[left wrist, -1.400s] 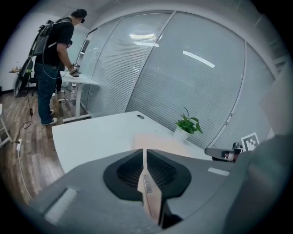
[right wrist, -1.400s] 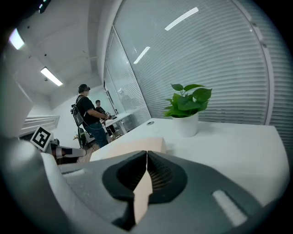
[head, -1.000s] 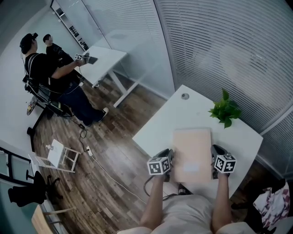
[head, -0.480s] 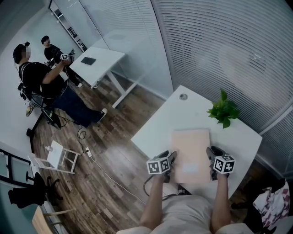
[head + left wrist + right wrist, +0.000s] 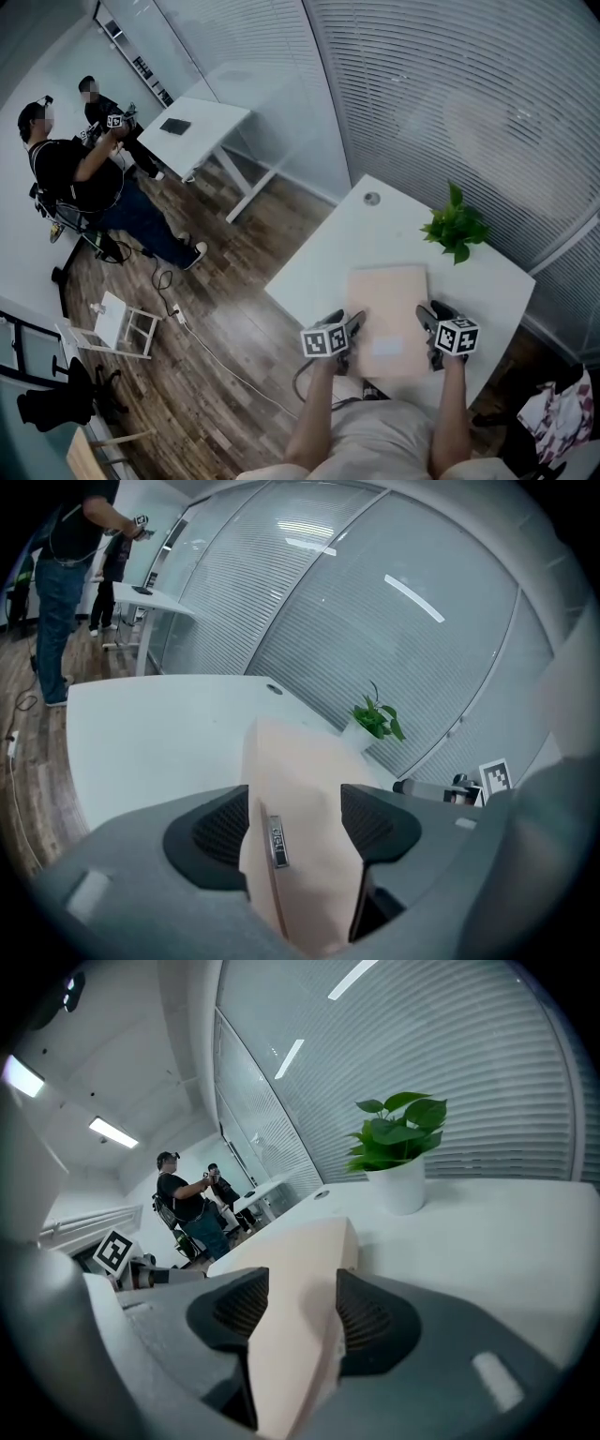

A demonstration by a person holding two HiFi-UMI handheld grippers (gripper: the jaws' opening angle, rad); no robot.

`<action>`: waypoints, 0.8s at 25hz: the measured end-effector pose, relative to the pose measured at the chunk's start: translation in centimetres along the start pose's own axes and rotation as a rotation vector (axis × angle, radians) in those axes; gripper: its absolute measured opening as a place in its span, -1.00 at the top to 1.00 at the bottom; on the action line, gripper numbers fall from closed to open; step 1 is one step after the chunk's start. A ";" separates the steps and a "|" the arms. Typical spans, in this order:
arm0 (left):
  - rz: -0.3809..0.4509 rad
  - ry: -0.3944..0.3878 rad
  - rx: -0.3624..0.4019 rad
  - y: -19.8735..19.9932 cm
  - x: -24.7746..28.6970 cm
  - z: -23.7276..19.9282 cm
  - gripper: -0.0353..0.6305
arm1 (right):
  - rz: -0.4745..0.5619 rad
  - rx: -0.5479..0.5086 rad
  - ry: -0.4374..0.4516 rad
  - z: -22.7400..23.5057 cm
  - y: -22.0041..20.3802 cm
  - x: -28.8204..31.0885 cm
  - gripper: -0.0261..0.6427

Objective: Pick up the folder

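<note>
Folder: pale pink, flat on the white surface, on the part nearest the person.
Long axis: ran away from the person across the surface, leaning a little to the right in the head view.
Ends: one short end lay toward the person, the other pointed toward the plant, which stood just beyond its far right corner.
Marks: a pale label sat on the near half of the cover; a small metal tag showed on the edge facing the left gripper.
Left gripper: at the folder's near left corner, angled down along the left edge.
Left fingers: spreading apart, with the folder's edge standing between the ribbed pads; no firm pinch.
Right gripper: at the near right corner, opposite the left one.
Right fingers: also spreading, narrower than the left pair, with the right edge between them and close to both pads.
Background: two people were by a second white table, well apart across the wood floor.
</note>
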State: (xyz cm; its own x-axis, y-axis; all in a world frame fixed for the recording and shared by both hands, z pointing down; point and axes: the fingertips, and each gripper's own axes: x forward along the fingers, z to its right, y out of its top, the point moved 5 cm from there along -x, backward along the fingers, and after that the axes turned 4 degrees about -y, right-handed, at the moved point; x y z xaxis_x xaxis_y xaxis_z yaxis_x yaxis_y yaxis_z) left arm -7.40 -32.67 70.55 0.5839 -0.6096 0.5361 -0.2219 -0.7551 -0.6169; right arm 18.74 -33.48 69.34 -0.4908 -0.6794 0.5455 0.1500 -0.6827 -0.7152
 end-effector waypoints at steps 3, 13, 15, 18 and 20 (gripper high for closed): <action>0.003 -0.013 -0.035 -0.5 0.1 0.0 -0.03 | -0.010 0.018 0.014 -0.2 -0.3 0.0 0.18; 0.011 0.002 -0.067 -0.9 0.6 -0.6 -0.07 | -0.062 0.027 0.047 -0.7 -1.6 1.1 -0.12; 0.007 0.008 -0.074 -1.1 0.7 -0.8 -0.09 | -0.067 0.042 0.057 -0.7 -1.9 1.2 -0.17; -0.002 0.015 -0.078 -1.5 1.2 -0.9 -0.10 | -0.091 0.048 0.048 -0.4 -2.5 1.6 -0.17; -0.018 0.015 -0.080 -2.0 1.7 -0.9 -0.10 | -0.120 0.039 0.043 -0.2 -3.3 1.9 -0.17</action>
State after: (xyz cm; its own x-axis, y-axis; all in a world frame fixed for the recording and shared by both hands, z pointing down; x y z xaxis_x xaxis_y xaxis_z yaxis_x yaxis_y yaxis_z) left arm -6.65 -32.46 73.21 0.5766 -0.5986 0.5561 -0.2732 -0.7827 -0.5592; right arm 17.12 -32.50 72.64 -0.5438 -0.5804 0.6061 0.1210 -0.7689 -0.6278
